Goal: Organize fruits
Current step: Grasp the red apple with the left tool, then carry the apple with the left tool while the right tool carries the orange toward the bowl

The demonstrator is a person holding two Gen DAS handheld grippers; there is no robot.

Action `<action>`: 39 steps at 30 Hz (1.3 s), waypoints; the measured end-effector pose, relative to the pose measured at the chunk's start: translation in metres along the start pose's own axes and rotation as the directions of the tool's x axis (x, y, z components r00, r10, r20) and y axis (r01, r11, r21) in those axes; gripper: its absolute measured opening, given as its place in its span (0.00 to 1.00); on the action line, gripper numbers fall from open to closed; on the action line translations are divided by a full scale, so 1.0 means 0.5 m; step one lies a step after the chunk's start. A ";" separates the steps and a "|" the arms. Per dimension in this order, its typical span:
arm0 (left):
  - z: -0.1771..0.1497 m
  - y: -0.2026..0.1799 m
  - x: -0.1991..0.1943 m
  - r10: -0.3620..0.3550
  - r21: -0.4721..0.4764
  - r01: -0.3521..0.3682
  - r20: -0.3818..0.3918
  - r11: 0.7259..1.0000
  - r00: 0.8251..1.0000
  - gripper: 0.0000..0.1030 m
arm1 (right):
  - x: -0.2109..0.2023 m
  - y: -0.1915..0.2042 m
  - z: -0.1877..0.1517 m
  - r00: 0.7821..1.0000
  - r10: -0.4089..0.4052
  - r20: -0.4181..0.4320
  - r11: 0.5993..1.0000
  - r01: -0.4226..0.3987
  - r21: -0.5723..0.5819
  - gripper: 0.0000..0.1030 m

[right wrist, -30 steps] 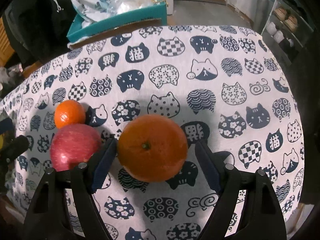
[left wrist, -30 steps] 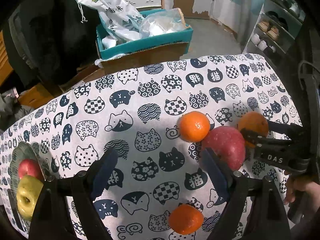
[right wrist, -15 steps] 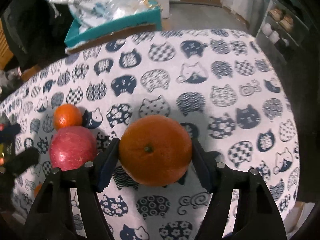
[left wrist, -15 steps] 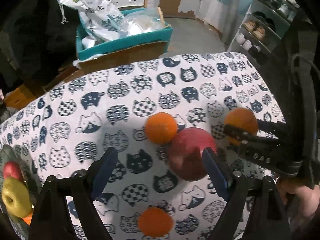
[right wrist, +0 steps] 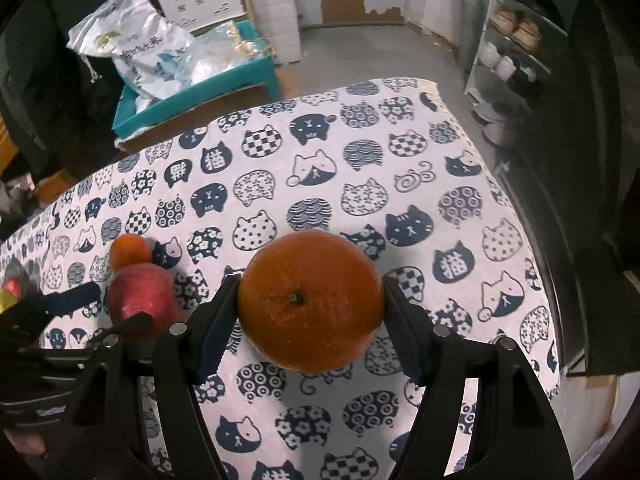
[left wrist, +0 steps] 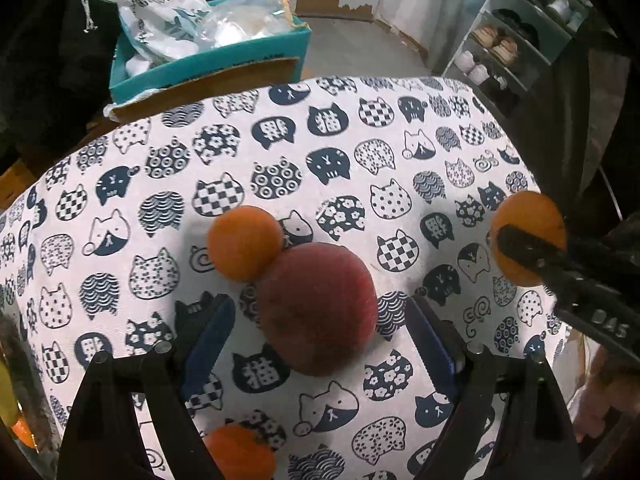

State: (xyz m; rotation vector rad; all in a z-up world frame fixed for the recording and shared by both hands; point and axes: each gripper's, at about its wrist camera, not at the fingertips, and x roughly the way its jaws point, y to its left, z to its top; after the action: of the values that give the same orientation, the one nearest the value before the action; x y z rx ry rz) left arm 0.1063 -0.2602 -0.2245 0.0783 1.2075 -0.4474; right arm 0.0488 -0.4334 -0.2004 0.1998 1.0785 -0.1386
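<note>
The right claw (right wrist: 310, 310) grips a large orange (right wrist: 310, 300) above the table (right wrist: 400, 168). The left claw (left wrist: 316, 344), open, straddles the red apple (left wrist: 316, 308); closing could nudge the small orange (left wrist: 244, 242) touching the apple into rolling.

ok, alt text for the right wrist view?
The right gripper is shut on a large orange above a cat-print tablecloth. At left, a red apple touches a small orange, with the left gripper's fingers around the apple.
</note>
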 end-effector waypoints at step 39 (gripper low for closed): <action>0.000 0.029 -0.130 0.060 0.023 -0.066 0.183 0.998 0.981 0.70 | -0.107 0.065 0.024 0.989 0.039 0.141 0.997 -0.029 -0.072 0.68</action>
State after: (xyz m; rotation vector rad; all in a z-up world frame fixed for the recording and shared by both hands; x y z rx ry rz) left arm 0.0936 -0.2279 -0.1676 0.0981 1.0158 -0.4076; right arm 0.0410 -0.4038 -0.1447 0.1434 0.9356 -0.0828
